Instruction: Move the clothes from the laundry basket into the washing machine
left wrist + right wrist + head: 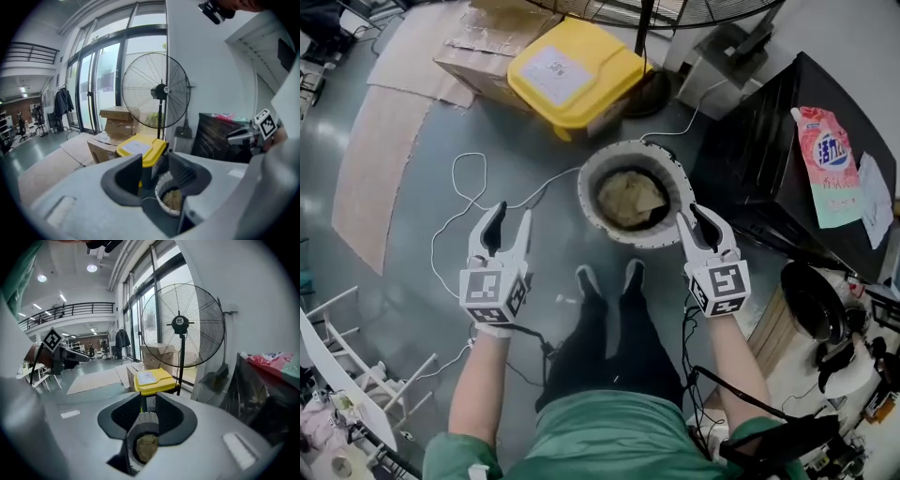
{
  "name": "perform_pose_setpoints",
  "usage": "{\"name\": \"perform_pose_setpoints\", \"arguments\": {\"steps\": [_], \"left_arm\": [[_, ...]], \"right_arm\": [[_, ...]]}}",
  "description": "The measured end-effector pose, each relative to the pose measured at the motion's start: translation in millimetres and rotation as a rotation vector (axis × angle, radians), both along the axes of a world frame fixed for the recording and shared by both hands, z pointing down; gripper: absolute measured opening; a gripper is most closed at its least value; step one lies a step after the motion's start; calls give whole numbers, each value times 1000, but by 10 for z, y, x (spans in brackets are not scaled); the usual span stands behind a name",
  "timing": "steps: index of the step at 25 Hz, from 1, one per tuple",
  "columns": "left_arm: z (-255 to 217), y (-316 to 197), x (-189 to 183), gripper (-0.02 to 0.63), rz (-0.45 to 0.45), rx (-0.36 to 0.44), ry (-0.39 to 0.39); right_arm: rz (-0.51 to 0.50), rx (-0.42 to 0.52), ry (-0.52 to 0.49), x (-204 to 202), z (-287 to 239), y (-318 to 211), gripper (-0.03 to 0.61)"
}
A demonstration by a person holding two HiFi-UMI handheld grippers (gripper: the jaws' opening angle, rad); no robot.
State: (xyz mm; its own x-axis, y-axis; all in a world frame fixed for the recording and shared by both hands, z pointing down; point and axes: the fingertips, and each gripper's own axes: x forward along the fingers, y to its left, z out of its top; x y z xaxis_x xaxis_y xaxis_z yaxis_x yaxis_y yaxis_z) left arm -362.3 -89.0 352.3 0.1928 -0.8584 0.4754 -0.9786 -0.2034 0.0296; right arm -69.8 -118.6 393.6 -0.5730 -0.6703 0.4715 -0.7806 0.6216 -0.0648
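A round white laundry basket [591, 173] stands on the grey floor with a tan bundle of clothes [630, 199] inside it. My left gripper [511, 214] hovers left of the basket, jaws wide open and empty. My right gripper [694, 214] hangs over the basket's right rim with a narrow gap between its jaws and nothing in it. In the left gripper view the left gripper [157, 173] frames the basket [161, 206] and the clothes [172, 199]. Between the right gripper [147, 411] jaws show the basket [146, 419] and the clothes [146, 446]. A black appliance [769, 159] stands to the right.
A yellow-lidded bin [572, 73], cardboard boxes [478, 47] and a standing fan's base [654, 89] lie beyond the basket. A pink detergent pouch [825, 150] rests on the black appliance. A white cable [469, 192] loops on the floor. A white rack [337, 356] stands bottom left. The person's feet [609, 279] are near the basket.
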Motion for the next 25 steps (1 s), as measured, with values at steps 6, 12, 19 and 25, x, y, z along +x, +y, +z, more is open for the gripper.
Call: {"name": "perform_pose_setpoints", "arguments": {"steps": [6, 12, 19, 25], "left_arm": [[606, -193, 359, 173, 5, -96, -9], [1166, -306, 451, 172, 4, -136, 6], [1537, -563, 420, 172, 0, -84, 21], [2183, -631, 340, 172, 23, -88, 15]], "right_arm": [[5, -67, -14, 212, 636, -332, 95], [-1, -112, -24, 219, 1271, -490, 95], [-70, -160, 28, 44, 2207, -623, 95], [-165, -252, 83, -179, 3270, -693, 139]]}}
